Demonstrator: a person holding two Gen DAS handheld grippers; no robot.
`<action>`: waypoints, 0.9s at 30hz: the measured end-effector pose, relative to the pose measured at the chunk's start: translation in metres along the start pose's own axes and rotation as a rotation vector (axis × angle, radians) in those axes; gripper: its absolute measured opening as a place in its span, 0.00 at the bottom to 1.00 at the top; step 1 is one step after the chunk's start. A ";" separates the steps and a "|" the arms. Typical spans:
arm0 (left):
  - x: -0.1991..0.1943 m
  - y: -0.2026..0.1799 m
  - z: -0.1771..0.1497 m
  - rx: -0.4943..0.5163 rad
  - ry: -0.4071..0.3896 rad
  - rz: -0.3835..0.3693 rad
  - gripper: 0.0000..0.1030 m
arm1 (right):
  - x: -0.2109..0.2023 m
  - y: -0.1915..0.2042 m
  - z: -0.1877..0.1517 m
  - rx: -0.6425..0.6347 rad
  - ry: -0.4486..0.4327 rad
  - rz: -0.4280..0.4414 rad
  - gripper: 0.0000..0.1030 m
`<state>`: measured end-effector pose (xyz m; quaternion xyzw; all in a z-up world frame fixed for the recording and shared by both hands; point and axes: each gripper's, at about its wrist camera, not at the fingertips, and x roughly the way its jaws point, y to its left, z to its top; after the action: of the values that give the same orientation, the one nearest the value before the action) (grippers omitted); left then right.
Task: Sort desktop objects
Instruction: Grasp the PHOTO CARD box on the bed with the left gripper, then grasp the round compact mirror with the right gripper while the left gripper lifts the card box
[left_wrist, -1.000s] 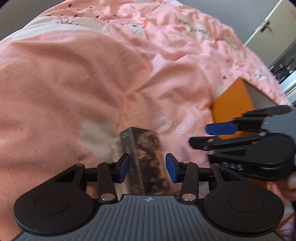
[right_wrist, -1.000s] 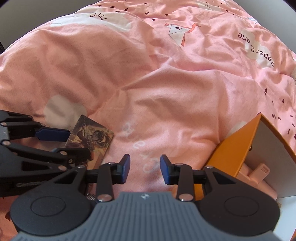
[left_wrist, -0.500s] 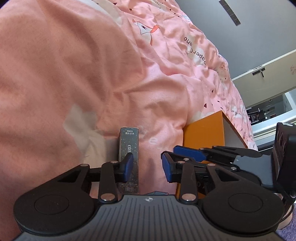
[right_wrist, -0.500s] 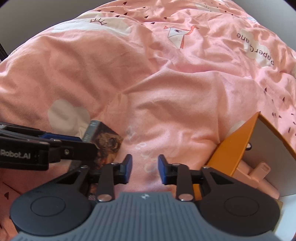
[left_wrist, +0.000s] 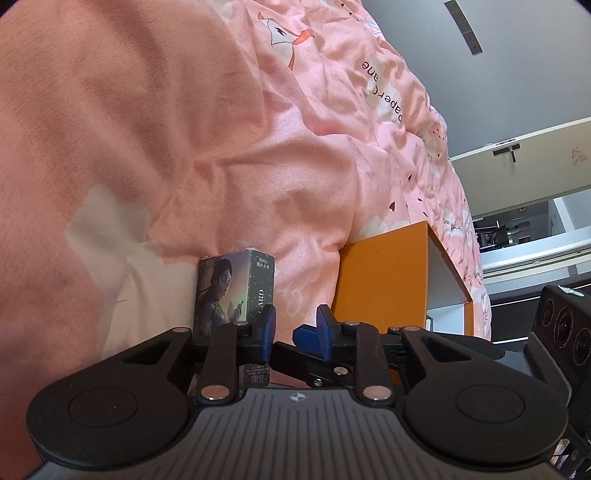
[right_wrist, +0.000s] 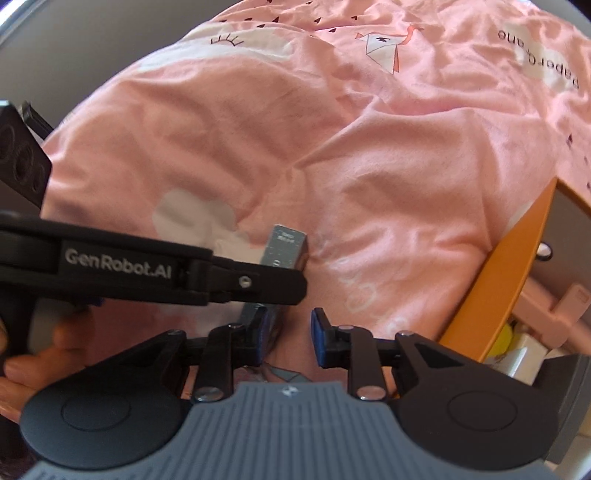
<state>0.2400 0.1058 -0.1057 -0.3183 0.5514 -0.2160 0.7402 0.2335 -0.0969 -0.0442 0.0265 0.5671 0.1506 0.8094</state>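
Card box (left_wrist: 236, 291) now upright on pink bedspread (left_wrist: 184, 147)

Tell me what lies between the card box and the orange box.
Only rumpled pink bedspread lies between the card box and the orange box; the left wrist view shows it, with the left claw in the foreground.

The card box (left_wrist: 236, 291) that lay flat on the bed now stands up on its end, and the left gripper (left_wrist: 293, 328) has moved in beside the right gripper (right_wrist: 286, 332).
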 end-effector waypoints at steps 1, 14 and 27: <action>-0.001 0.000 0.000 0.001 -0.001 0.005 0.28 | 0.001 0.001 0.001 0.001 -0.002 0.009 0.26; -0.013 -0.025 -0.002 0.151 -0.039 0.277 0.47 | 0.009 0.008 -0.002 -0.009 0.004 0.024 0.26; 0.004 -0.019 -0.007 0.181 0.020 0.406 0.26 | 0.002 0.012 -0.012 -0.096 0.018 -0.030 0.26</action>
<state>0.2349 0.0880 -0.0962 -0.1309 0.5900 -0.1141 0.7885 0.2206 -0.0861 -0.0478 -0.0221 0.5667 0.1655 0.8068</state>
